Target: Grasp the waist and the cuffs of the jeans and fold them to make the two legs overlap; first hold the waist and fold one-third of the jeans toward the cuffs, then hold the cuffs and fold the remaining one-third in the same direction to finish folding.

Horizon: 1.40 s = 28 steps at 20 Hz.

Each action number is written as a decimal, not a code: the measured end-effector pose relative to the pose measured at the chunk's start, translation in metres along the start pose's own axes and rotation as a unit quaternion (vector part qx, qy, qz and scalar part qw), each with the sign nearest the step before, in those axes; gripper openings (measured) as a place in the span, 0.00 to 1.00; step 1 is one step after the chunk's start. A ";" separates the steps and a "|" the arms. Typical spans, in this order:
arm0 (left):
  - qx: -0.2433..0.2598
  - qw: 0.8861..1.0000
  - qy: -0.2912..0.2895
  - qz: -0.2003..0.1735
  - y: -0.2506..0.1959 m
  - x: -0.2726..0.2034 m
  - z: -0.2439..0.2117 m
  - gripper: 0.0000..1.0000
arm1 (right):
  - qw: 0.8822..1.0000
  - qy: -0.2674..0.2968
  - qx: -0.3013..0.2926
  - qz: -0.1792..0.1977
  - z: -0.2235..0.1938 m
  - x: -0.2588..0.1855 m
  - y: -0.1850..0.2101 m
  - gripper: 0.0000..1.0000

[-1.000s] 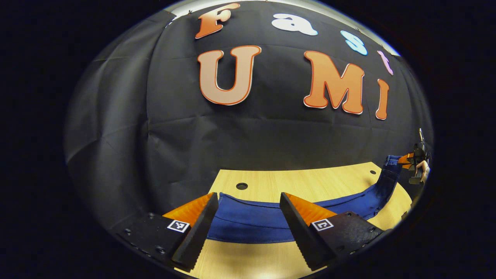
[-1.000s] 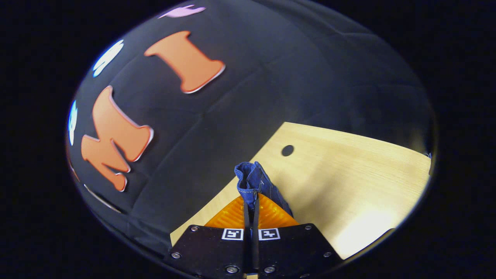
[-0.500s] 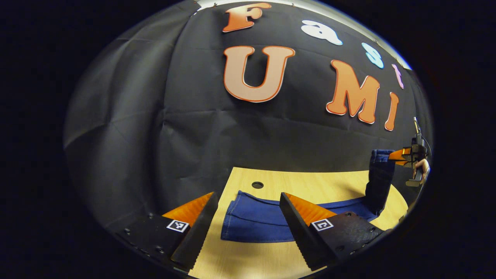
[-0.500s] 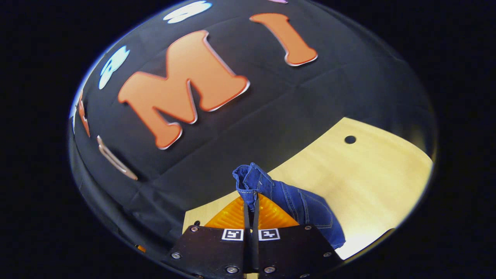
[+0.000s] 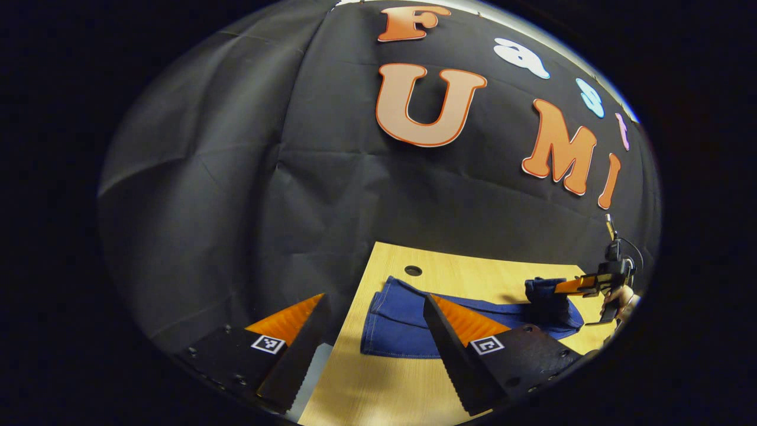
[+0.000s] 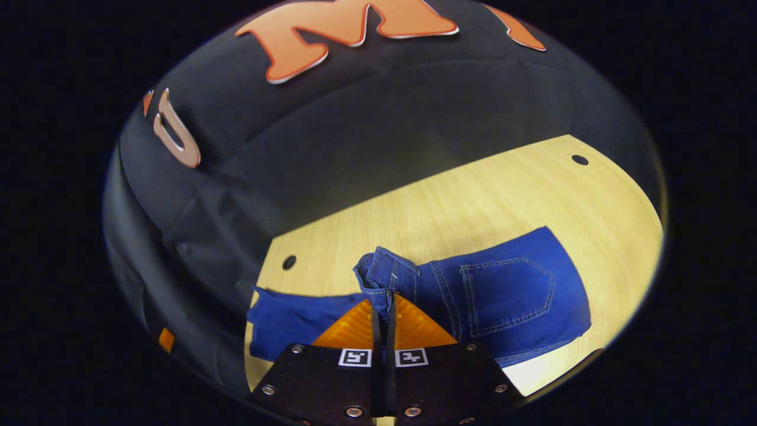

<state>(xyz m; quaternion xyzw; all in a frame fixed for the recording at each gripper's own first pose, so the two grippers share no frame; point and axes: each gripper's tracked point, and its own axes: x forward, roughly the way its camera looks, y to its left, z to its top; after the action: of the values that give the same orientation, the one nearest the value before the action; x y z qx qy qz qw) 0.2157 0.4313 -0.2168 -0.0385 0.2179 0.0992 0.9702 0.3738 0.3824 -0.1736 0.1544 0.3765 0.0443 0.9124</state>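
right claw (image 6: 383, 307) pinches jeans (image 6: 508, 296) waist, folded over legs | left claw (image 5: 372, 337) wide, empty, low over desk (image 5: 378, 390)

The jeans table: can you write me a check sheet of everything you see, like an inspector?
Surface: wooden table, round holes in it.
Job's things: blue jeans lying on the table, waist end lifted and carried over the legs.
Clutter: nothing seen.
Grippers: right gripper shut on the waistband; left gripper open, holding nothing, near the cuff end.
Cables: thin cable on the right gripper in the left gripper view.
Surroundings: black cloth wall.
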 end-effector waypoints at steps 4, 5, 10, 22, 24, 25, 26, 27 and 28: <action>-0.021 1.000 0.014 -0.007 -0.002 0.004 -0.014 0.98 | 0.998 0.035 -0.047 -0.011 0.000 -0.007 -0.005 0.02; -0.021 1.000 0.018 -0.006 -0.002 0.005 -0.016 0.98 | 0.997 0.035 -0.060 -0.013 0.003 -0.008 -0.005 0.02; -0.039 0.999 0.030 0.001 -0.003 0.014 -0.029 0.98 | 0.995 0.024 -0.092 0.003 -0.001 -0.004 -0.005 0.11; -0.414 0.898 0.148 0.009 -0.016 0.024 -0.100 0.98 | 0.996 0.014 -0.078 0.050 0.031 -0.040 0.000 0.99; -0.442 0.880 0.170 0.029 -0.008 0.032 -0.121 0.98 | 0.996 0.010 -0.063 0.062 0.042 -0.048 -0.003 0.99; -0.453 0.874 0.175 0.035 -0.004 0.037 -0.125 0.98 | 0.996 0.009 -0.057 0.065 0.047 -0.052 -0.005 0.98; -0.456 0.871 0.178 0.042 -0.006 0.052 -0.133 0.98 | 0.996 0.009 -0.051 0.069 0.052 -0.054 -0.009 0.98; -0.456 0.870 0.178 0.050 -0.008 0.065 -0.142 0.98 | 0.996 0.007 -0.046 0.072 0.058 -0.056 -0.012 0.98; -0.456 0.870 0.178 0.058 -0.007 0.074 -0.147 0.98 | 0.996 0.006 -0.042 0.074 0.063 -0.058 -0.016 0.99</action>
<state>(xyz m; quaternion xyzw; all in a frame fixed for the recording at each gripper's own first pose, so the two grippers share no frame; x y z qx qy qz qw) 0.2220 0.4203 -0.3814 -0.4805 0.3195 0.2348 0.7823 0.3761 0.3405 -0.0974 0.1428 0.3674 0.1286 0.9100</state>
